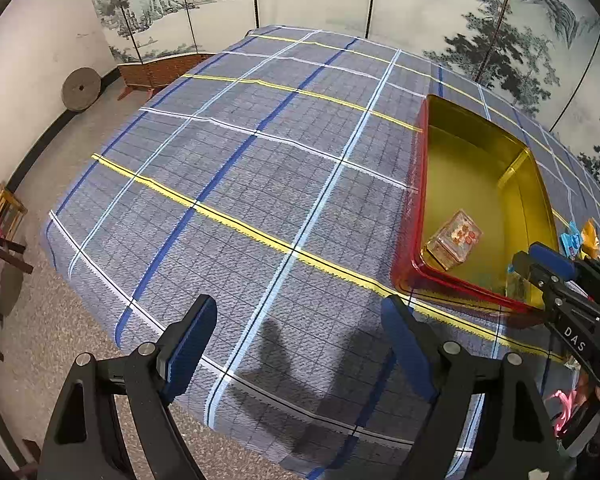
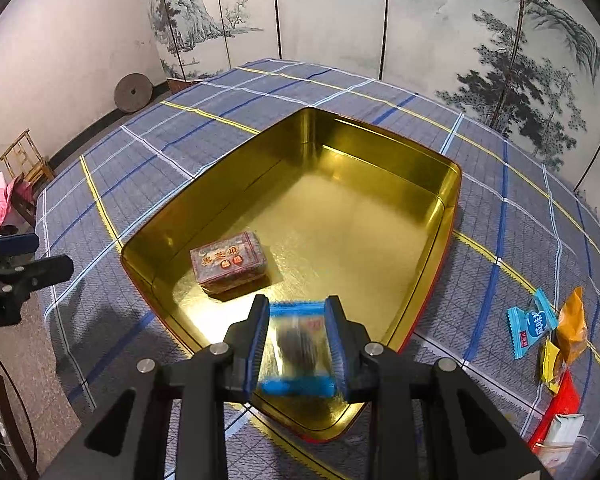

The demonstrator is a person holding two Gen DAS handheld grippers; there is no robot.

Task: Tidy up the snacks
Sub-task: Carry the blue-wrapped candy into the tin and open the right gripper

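My left fingers stand wide apart with nothing between them, hanging over the plaid cloth that covers the tabletop, well to the left of the gold tin. The tin sits on the cloth with its red outer wall showing at the near rim, and its long axis runs away from me toward the painted folding screen. Inside it, near the front left corner, lies a small brown snack box, flat on the gold floor, its long side running left to right and tilted slightly, printed face up. Just nearer to me, my right fingers are closed on a blue-edged clear snack packet, pressing its two long sides; the packet's long axis points straight ahead along the fingers, its far end reaching over the tin's near rim, and a dark piece shows through the clear middle. Farther right, on the cloth outside the tin and well apart from it, lie a light blue wrapped sweet, then an orange packet touching it, a small yellow packet below, and a red packet nearest the edge.
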